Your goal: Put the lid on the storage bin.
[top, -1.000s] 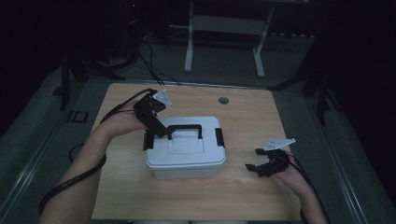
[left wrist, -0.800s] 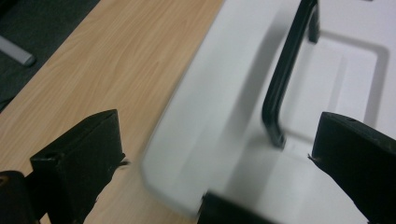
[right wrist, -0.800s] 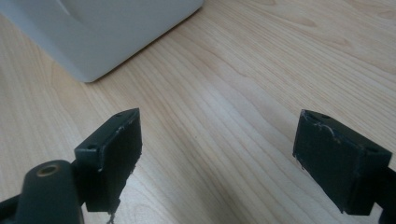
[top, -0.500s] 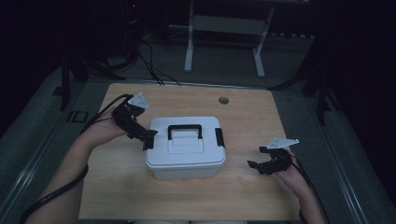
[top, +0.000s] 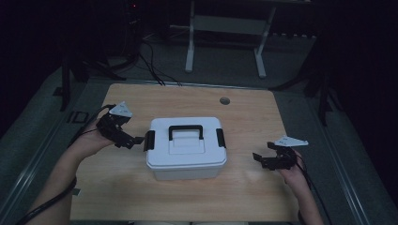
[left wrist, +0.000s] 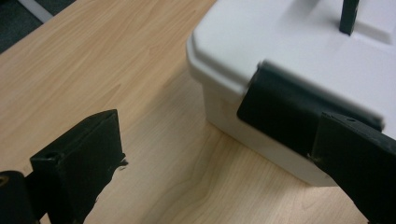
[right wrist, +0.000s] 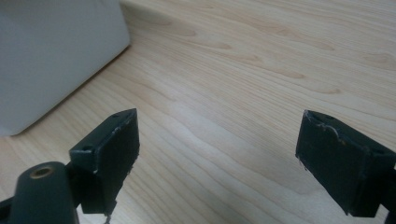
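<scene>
A: Box (top: 185, 157) position? White plastic, lid on, black carry handle (top: 186, 131) lying flat on top.

B: Box sits at the middle of the bench (top: 253, 112), a little nearer the front edge than the far edge. Black latch on each short side: left latch (top: 149, 140), right latch (top: 220, 138). Both lie down against the box walls.

A: Left claw (top: 133, 140)?

B: Held in the left hand (top: 91, 139) toward the bench's left edge, pointing at the box's left side. Jaws spread wide. In the left gripper view one jaw lies right at the left latch (left wrist: 280, 109), overlapping its lower corner; cannot tell whether it touches. The other jaw stands off over bare wood, well apart from the box wall. Nothing held between them.

A: Right claw (top: 265, 158)?

B: Held in the right hand (top: 293, 173) near the bench's right edge, toward the front right corner. It points at the box's right side but stays apart from it. Jaws wide. The right gripper view shows bare wood grain between the two jaws, and the white box wall (right wrist: 56, 56) at upper left, clear of both. Nothing gripped.

A: Other items on the bench?

B: Small round grommet (top: 225, 101) near the far edge, behind the box. Cables trail from both grippers off the front of the bench.
</scene>
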`<action>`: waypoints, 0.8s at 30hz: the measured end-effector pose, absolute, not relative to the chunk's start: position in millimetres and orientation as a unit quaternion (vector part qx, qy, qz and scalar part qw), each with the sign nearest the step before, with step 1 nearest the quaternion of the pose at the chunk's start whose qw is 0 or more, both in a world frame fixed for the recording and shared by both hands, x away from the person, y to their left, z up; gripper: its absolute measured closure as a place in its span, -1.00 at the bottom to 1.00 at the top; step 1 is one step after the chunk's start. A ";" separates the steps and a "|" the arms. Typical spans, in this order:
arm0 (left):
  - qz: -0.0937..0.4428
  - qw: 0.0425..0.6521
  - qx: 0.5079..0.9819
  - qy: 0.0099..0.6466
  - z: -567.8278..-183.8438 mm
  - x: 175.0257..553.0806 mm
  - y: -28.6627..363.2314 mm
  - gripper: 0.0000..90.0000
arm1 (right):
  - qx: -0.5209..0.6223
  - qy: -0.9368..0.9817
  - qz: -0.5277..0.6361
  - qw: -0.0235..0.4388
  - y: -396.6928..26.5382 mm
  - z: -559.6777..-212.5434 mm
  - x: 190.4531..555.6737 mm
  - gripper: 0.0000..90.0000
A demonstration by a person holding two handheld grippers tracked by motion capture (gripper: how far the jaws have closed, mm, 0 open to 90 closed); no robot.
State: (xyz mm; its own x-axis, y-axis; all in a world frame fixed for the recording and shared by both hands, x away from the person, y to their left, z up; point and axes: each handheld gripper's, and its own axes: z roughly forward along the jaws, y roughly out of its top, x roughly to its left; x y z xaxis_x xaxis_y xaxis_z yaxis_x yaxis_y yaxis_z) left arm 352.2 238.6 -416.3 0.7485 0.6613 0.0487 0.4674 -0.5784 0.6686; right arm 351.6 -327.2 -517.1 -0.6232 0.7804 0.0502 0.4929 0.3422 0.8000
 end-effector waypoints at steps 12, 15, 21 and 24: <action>0.168 0.364 0.840 0.365 -454.8 330.9 270.7 -0.96 | 0.415 0.791 0.400 0.205 -333.4 -522.7 348.0 -0.70; 0.175 0.377 0.830 0.372 -463.0 325.3 276.2 -0.96 | 0.417 0.788 0.400 0.211 -334.4 -523.0 347.1 -0.70; 0.187 0.396 0.811 0.388 -486.0 312.9 283.1 -0.96 | 0.423 0.781 0.404 0.219 -337.5 -522.9 343.4 -0.70; 0.187 0.387 0.816 0.387 -498.9 306.7 282.8 -0.96 | 0.432 0.773 0.407 0.224 -340.5 -523.4 341.3 -0.70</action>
